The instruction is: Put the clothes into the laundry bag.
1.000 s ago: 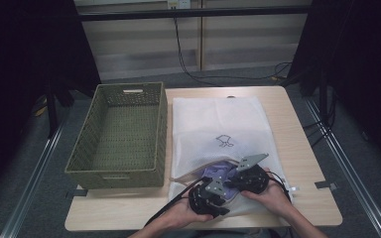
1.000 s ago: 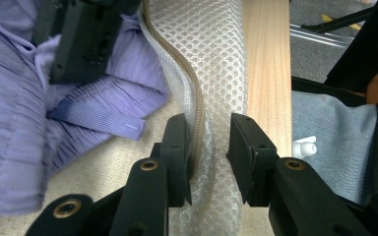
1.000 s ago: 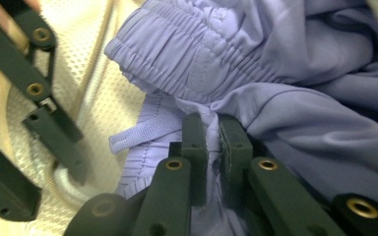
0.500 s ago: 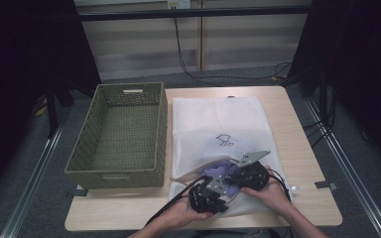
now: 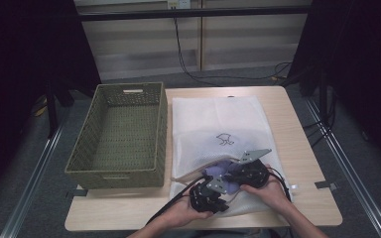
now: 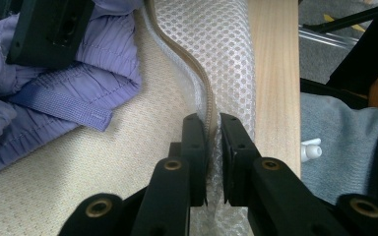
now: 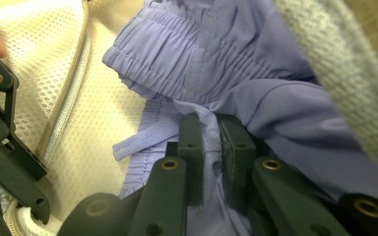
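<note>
High view: table point(image 5: 302, 148) evenly lit from above, surroundings near black, slightly soft. Gripper views: bright, diffuse, no glare; fabric weave sharp mid-frame, near jaws and frame corners blurred

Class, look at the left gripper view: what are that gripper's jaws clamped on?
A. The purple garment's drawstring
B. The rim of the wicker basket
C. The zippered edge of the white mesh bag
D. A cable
C: the left gripper pinches the mesh bag's zipper edge, while the purple garment lies apart inside the bag.
</note>
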Demonstrator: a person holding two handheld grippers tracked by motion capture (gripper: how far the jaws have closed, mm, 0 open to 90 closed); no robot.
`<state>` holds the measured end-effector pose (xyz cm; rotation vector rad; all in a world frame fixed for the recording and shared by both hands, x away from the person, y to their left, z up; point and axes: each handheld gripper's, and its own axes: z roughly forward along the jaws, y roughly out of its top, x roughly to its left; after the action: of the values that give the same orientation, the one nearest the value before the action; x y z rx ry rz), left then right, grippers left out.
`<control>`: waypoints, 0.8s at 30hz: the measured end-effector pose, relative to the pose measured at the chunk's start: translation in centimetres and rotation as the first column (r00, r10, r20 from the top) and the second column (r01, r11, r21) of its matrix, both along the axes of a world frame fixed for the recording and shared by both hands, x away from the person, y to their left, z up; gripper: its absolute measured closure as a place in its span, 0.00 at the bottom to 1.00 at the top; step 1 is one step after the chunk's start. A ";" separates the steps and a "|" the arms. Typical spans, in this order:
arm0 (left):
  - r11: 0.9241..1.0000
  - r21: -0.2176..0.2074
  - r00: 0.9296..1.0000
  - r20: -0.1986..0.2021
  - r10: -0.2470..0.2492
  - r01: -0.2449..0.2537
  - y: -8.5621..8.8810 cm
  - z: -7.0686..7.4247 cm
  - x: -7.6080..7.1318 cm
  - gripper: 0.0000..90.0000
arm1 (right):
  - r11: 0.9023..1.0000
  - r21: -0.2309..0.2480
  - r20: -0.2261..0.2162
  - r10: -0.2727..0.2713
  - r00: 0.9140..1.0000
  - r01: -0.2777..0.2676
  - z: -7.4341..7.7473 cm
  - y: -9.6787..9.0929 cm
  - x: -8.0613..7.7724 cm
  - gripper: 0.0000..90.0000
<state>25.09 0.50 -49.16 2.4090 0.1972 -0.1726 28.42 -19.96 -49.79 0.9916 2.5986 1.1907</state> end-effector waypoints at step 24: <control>0.999 0.010 0.998 0.057 0.038 -0.039 -0.2 0.1 0.5 0.87 | 1.000 0.006 -0.041 -0.012 0.999 0.012 0.0 0.1 0.7 0.91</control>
<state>25.58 0.27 -49.09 2.4159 0.2189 -0.0861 29.10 -19.81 -49.76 1.0416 2.6176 1.1891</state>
